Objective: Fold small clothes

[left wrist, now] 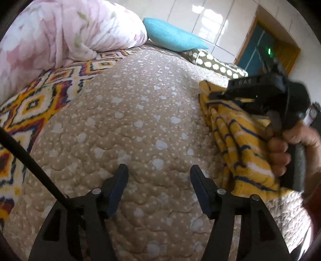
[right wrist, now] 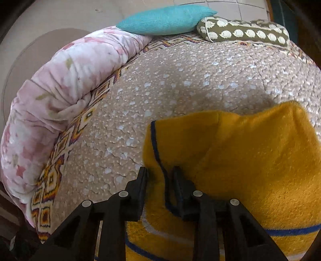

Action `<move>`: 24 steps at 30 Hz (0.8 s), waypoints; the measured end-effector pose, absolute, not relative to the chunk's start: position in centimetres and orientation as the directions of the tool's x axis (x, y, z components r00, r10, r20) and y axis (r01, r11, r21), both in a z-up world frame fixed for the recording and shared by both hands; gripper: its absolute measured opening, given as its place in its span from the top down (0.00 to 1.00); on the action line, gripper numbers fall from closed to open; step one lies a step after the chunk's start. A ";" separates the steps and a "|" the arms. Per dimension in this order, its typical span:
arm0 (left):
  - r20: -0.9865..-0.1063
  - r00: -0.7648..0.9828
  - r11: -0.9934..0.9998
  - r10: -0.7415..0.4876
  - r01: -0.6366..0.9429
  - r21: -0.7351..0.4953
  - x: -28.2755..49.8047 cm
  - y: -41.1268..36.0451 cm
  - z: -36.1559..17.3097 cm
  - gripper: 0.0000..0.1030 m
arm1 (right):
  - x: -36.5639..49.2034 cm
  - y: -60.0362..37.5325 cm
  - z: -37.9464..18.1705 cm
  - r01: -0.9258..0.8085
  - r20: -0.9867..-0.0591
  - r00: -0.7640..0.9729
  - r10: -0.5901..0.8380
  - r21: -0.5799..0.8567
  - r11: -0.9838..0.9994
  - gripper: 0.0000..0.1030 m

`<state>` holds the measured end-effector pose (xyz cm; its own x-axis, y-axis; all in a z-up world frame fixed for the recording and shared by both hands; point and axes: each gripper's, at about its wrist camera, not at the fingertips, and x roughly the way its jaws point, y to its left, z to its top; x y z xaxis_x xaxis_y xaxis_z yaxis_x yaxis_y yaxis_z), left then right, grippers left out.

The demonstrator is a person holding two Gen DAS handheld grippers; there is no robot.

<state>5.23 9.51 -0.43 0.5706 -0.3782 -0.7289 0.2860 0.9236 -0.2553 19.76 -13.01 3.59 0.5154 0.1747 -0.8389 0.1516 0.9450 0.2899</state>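
1. The left gripper (left wrist: 159, 177) is hovering over the beige dotted bedspread (left wrist: 124, 112) with its jaws standing wide apart and nothing between them.
2. The right gripper (right wrist: 159, 176) is pinching the yellow garment (right wrist: 250, 160); its jaws are drawn close together on a fold at the blue-trimmed edge of the cloth.
3. In the left wrist view, the right gripper (left wrist: 215, 96) is entering from the right side, with the person's right hand (left wrist: 289, 144) wrapping its handle.
4. The yellow garment (left wrist: 238, 140), striped in blue and white, is hanging bunched beneath the right gripper at the right side of the bed, with its lower part lying on the bedspread.
5. In the right wrist view, the garment is showing a mostly plain yellow face that is filling the lower right of the frame.
6. A pink floral quilt (right wrist: 60, 104) is lying rolled along the far-left side of the bed, over a patterned blanket (left wrist: 34, 104).
7. A turquoise pillow (right wrist: 166, 19) and a brown spotted pillow (right wrist: 244, 33) are resting at the head of the bed, touching each other.
8. A black cable (left wrist: 32, 160) is crossing the lower left of the left wrist view.
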 end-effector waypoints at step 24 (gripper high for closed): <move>-0.743 0.576 0.935 -0.340 0.291 -0.202 4.9 8.9 -0.4 0.36 | 2.3 -9.7 6.7 -0.103 -0.766 0.524 0.372 0.376 0.921 0.76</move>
<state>4.93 8.86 -0.44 0.5761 -0.3397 -0.7434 0.2906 0.9352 -0.2022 2.35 -9.72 6.73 0.5237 0.3717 -0.7665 -0.1031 0.9208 0.3761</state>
